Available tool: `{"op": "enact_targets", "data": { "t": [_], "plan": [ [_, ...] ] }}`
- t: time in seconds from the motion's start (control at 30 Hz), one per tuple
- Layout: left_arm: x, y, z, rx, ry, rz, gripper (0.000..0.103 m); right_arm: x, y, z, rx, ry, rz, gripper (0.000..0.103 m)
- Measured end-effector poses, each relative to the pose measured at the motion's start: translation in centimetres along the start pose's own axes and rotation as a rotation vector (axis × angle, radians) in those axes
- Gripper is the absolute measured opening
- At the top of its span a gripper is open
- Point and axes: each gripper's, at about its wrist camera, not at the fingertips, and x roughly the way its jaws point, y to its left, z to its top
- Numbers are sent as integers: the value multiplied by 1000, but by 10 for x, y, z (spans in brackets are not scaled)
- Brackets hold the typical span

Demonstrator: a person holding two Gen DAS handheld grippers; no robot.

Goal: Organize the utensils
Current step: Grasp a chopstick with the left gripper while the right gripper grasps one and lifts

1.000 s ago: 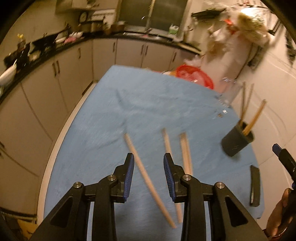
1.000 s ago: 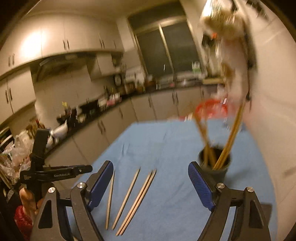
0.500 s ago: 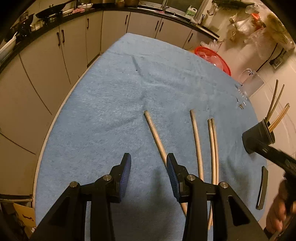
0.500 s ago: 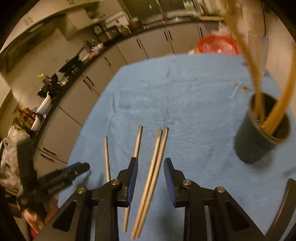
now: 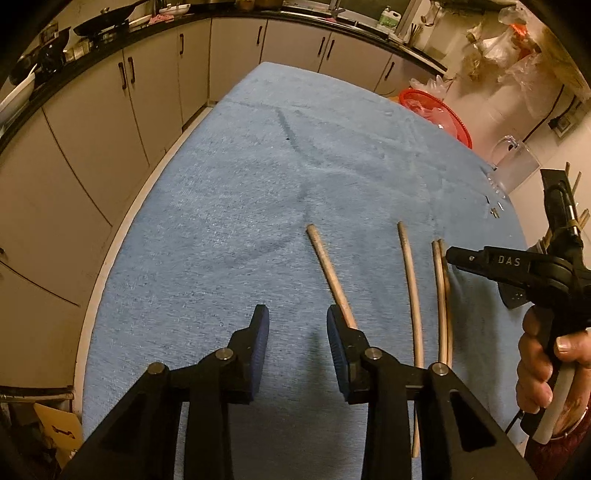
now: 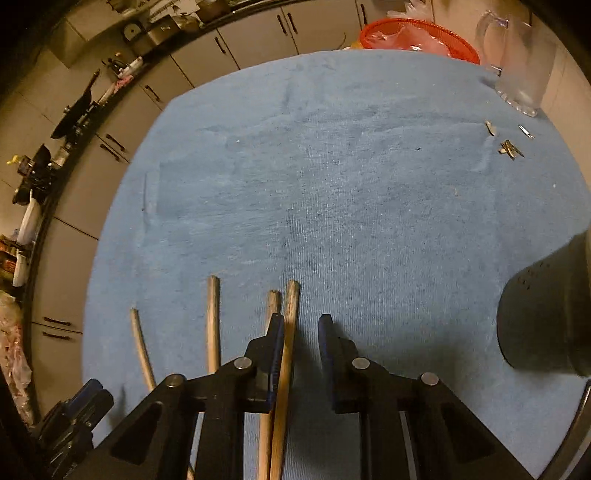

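Note:
Several wooden chopsticks lie on the blue cloth. In the left wrist view the leftmost chopstick [image 5: 328, 269] runs under my right finger; a single one [image 5: 410, 284] and a touching pair [image 5: 441, 295] lie further right. My left gripper [image 5: 297, 325] is open and empty just above the cloth. My right gripper [image 6: 301, 330] is open, low over the pair; the pair's right stick [image 6: 286, 350] lies between the jaws against the left finger, its mate [image 6: 271, 304] outside. The black holder [image 6: 543, 314] stands at the right.
A red basket [image 6: 417, 35] and a clear jug [image 6: 524, 62] stand at the table's far edge, with small metal bits [image 6: 509, 147] near the jug. Kitchen cabinets [image 5: 110, 110] run along the left. The right gripper's body [image 5: 517, 269] shows in the left wrist view.
Both grippers have dropped lower and closer to the chopsticks. The right gripper has narrowed from wide open and moved down over the pair. The holder has slid to the right edge of its view.

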Motion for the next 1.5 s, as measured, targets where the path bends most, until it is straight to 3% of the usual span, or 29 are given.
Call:
{"op": "enact_targets", "data": {
  "t": [0.2,0.27,0.33,0.5,0.7,0.8,0.93,1.0,1.2,1.33,1.5],
  "plan": [
    [6,1,8,-26,28,-11,34,13,20,5,-78,-6,-86,19],
    [8,-3,12,-24,36,-14,34,14,24,5,-110,-16,-116,10],
    [11,-7,17,-19,46,-20,34,13,20,4,-97,-24,-118,8],
    [26,-19,37,-16,78,-11,33,-8,0,-10,-41,-54,-9,7],
    [59,-33,51,-28,139,58,14,-36,-5,-34,-55,-108,80,7],
    [66,-47,55,3,105,139,9,-47,1,-40,-72,-130,104,7],
    [64,-54,50,14,80,160,7,-62,-3,-48,-86,-162,137,7],
    [54,-55,43,8,51,101,7,-70,-6,-53,-89,-183,151,7],
    [-27,-69,23,56,-176,-17,7,-107,-17,-64,-97,-308,203,7],
    [-83,-75,11,90,-327,-38,7,-144,-13,-78,-140,-446,231,7],
    [-124,-81,-8,114,-408,-82,7,-185,-3,-105,-208,-617,240,7]
  ]
}}
